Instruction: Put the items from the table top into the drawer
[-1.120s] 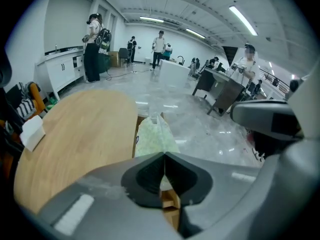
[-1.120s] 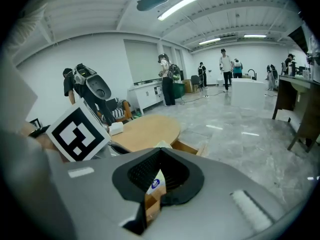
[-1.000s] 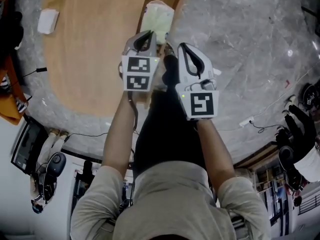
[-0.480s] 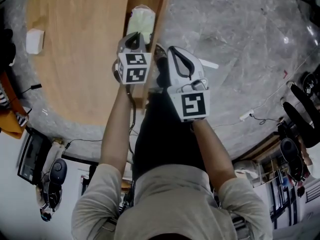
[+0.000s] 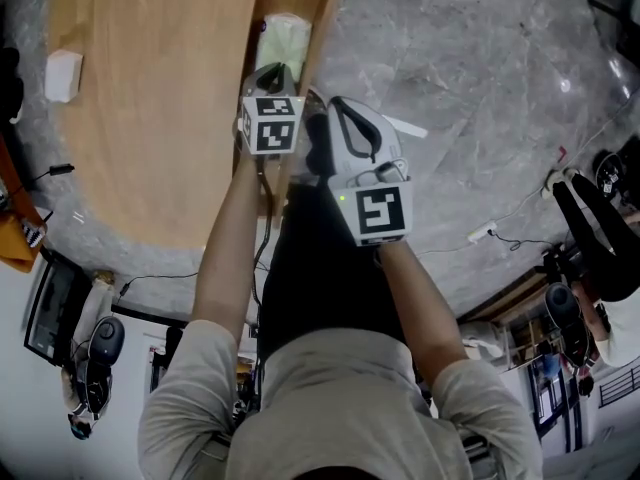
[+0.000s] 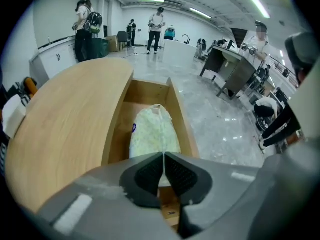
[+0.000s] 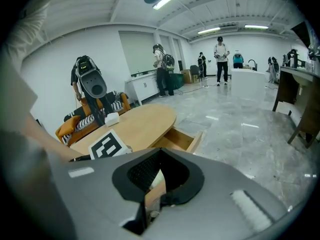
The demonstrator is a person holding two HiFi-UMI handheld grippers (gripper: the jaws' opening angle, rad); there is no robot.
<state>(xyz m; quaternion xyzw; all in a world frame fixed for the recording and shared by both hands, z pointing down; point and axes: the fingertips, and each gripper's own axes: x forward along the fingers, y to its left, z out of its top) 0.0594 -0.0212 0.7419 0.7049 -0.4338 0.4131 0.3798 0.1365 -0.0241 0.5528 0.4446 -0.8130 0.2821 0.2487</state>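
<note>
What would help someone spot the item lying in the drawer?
Find the oval wooden table, then the open drawer at its edge. Inside lies a soft pale-green packet, unlike the small white box on the tabletop.

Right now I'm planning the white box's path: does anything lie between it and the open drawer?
Nothing visible does. The table between the white box and the drawer is bare wood. Inside the drawer, though, a pale green bag fills much of the floor, and the shut left gripper hangs above its near end.
</note>
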